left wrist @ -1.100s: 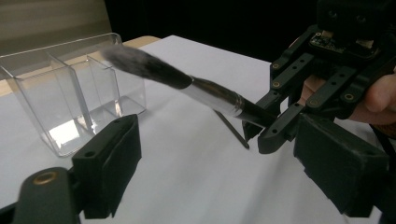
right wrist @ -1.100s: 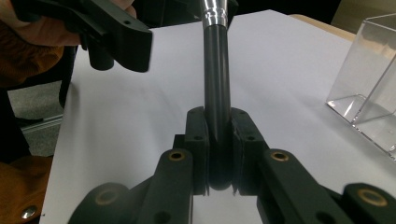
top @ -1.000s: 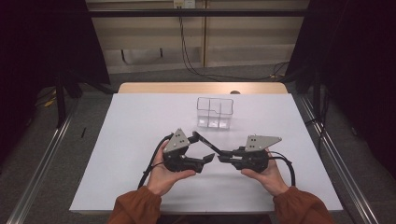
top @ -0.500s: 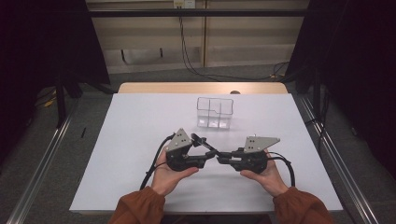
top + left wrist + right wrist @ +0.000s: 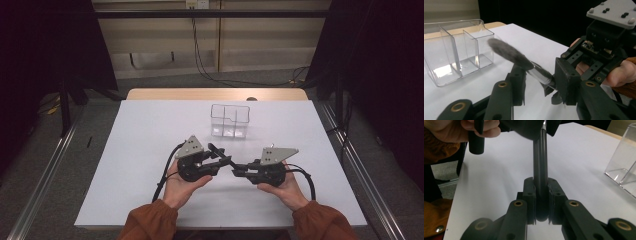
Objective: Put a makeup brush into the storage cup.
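- The left gripper [image 5: 536, 82] has just been closing its jaws around the makeup brush [image 5: 524, 62], near the silver ferrule; whether the pads press it yet cannot be told.
- The right gripper [image 5: 541, 200] pinches the brush's dark handle end tight between its pads.
- So the brush hangs between both grippers above the white table [image 5: 150, 150], near the clear organizer [image 5: 230, 120] — likely a handover in progress.
- The left gripper view reveals the grey bristle head pointing toward the organizer's compartments; the high view hides that detail.
- The right gripper view shows the clamped handle up close.
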